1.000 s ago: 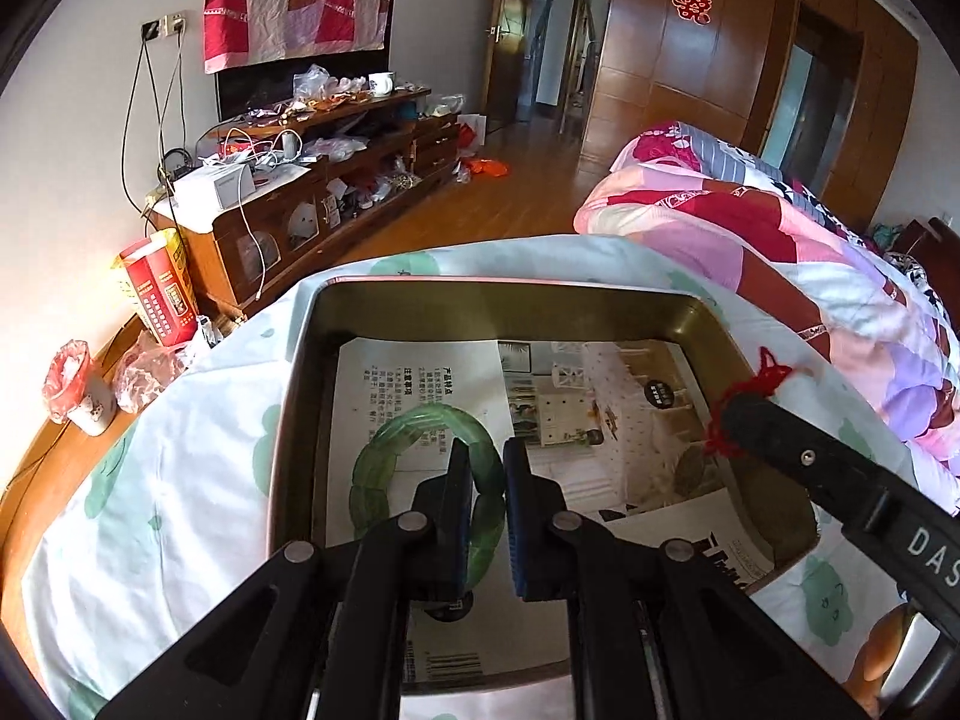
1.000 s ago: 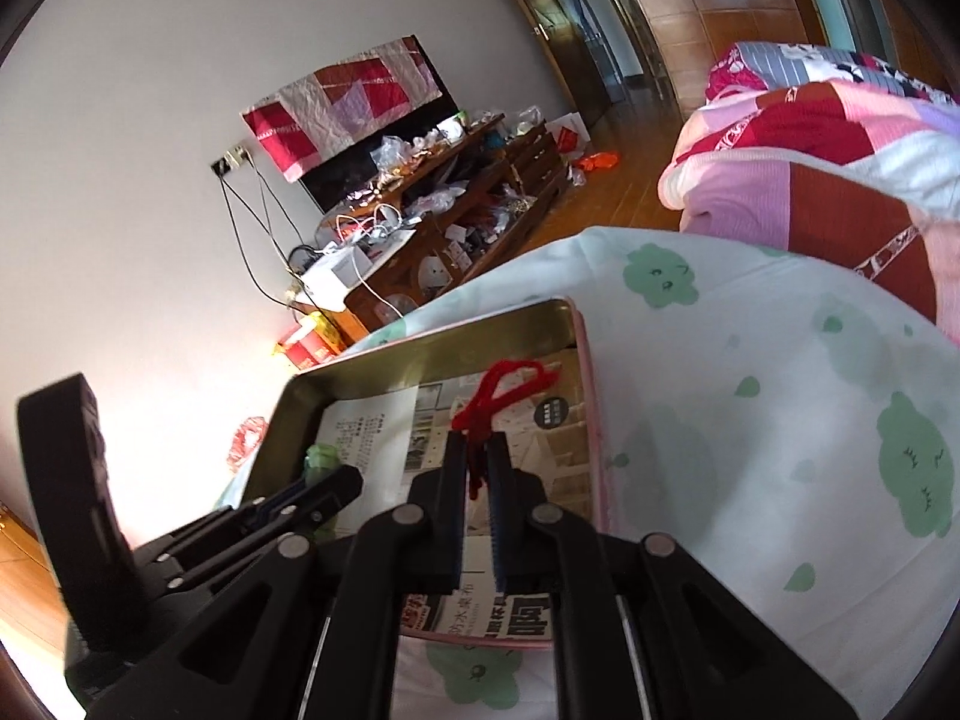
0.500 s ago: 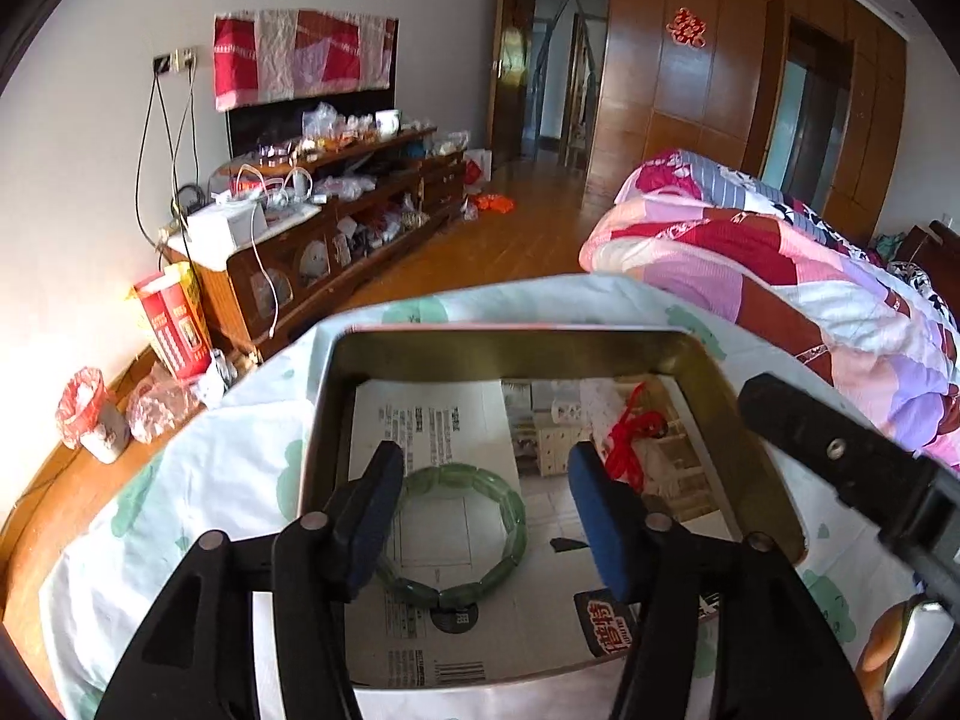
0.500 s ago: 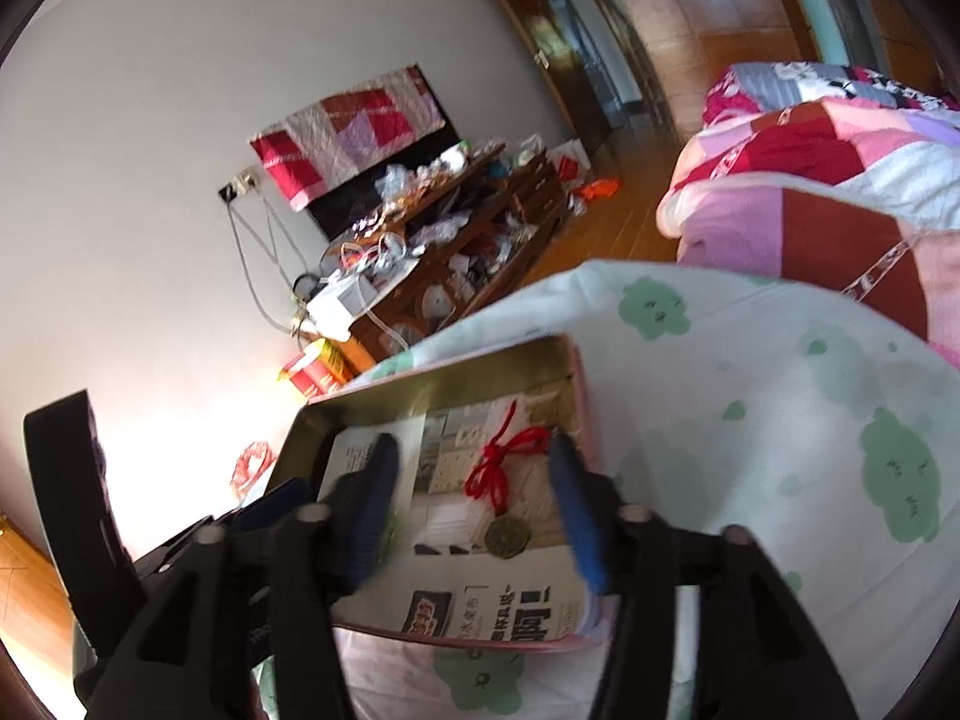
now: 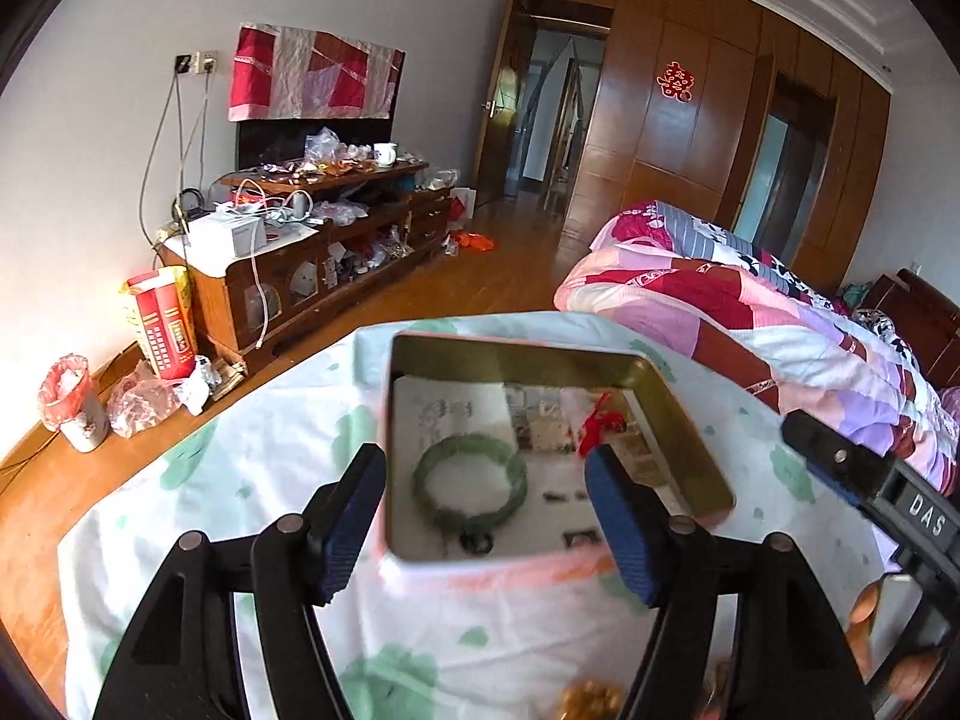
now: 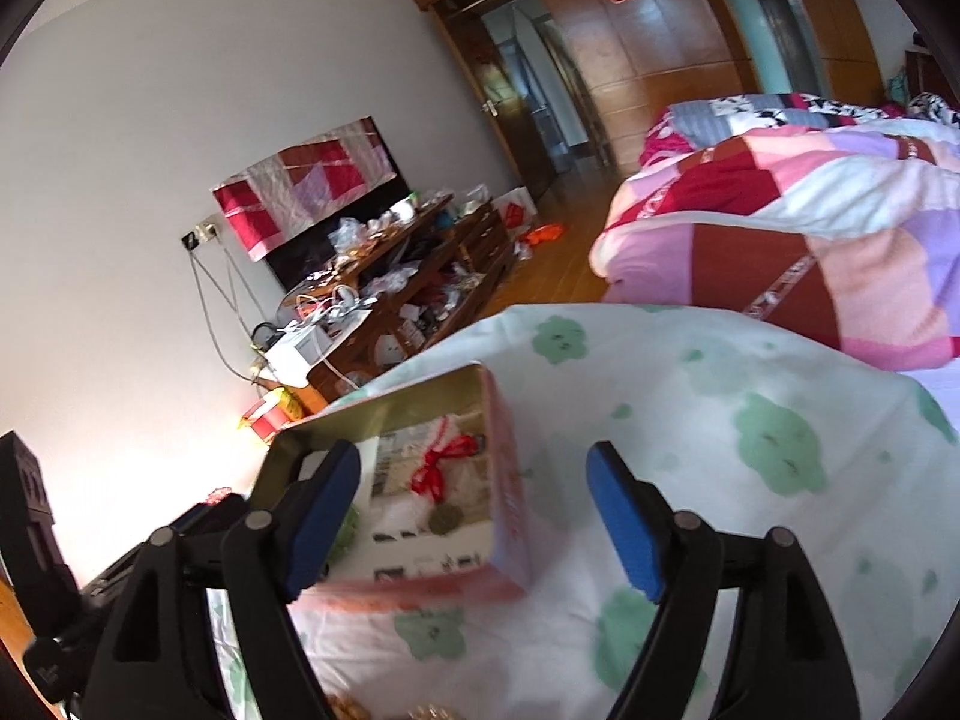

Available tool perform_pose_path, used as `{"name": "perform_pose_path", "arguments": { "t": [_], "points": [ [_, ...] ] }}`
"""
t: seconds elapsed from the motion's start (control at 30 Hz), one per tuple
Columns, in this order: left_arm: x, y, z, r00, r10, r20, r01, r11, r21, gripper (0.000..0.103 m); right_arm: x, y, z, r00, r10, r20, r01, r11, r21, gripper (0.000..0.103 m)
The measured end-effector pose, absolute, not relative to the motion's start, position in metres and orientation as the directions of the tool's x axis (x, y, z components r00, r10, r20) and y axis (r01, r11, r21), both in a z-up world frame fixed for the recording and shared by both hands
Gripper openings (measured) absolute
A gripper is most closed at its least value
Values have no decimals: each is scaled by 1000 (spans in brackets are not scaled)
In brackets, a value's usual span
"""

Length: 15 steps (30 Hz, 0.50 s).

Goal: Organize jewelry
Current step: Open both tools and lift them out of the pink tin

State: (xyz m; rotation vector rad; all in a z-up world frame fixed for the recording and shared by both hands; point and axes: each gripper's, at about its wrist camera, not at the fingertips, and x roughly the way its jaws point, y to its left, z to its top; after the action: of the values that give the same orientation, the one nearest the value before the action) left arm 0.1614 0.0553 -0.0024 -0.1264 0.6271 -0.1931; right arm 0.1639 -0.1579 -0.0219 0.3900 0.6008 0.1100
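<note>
While L tool (image 5: 486, 516) gapes, bracelet (image 5: 470, 487) beyond, untouched

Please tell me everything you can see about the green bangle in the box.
The green stone-like bangle is a closed ring, mottled pale and dark green, possibly of joined segments. It lies flat on printed paper in the left half of the open gold-lined tin box. No gripper touches it. A red knotted cord lies apart to its right. In the right wrist view a finger mostly hides it.
</note>
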Motion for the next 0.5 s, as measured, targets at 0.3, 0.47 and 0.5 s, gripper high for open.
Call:
{"name": "perform_pose_path", "arguments": {
  "t": [0.3, 0.47, 0.5],
  "points": [
    [117, 78, -20, 812, -159, -562, 96, 985, -141, 69, 129, -158, -29, 829, 137, -541, 46, 949, 311, 81],
    [103, 98, -21, 815, -158, -558, 63, 981, -185, 69, 116, -153, -36, 822, 124, -556, 45, 959, 281, 81],
    [101, 101, -20, 816, -153, -558, 61, 982, -181, 69, 113, -151, -39, 822, 121, -557, 42, 962, 271, 81]
  ]
}}
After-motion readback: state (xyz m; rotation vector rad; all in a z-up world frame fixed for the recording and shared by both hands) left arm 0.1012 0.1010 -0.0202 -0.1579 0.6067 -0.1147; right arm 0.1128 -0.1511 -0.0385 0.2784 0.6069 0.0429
